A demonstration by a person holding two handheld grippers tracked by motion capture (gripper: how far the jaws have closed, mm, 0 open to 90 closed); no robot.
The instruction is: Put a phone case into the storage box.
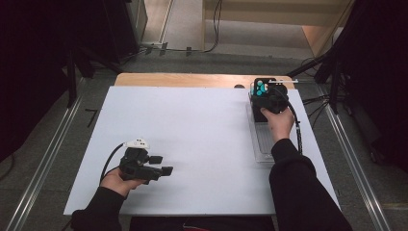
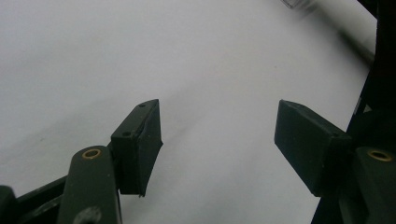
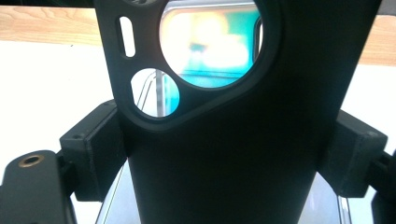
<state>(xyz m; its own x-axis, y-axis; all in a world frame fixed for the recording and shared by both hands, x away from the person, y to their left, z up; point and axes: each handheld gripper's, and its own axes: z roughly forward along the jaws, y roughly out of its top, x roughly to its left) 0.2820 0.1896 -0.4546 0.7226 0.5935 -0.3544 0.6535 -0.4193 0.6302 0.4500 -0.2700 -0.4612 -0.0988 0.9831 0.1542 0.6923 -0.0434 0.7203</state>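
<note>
The black piece with round holes (image 3: 224, 154) is held between the two pads of the right gripper (image 3: 224, 158). Each side of the piece is pressed by a pad, so the claw is closed on it. Through the big hole, something blue-green and yellow is seen, but it is too blurry to tell what it is. In the high view the right gripper (image 1: 270, 98) is seen at the far right part of the white board (image 1: 192, 139), over a clear tray (image 1: 262, 139). Little blue-green bits (image 1: 260, 88) are seen at the tip of the gripper there.

The left gripper (image 2: 219, 140) is kept near the front left of the board. Its claw is partly open, and nothing is held in it. Only the bare white board is seen between its pads. In the high view this gripper (image 1: 161, 165) is seen well apart from the tray.
</note>
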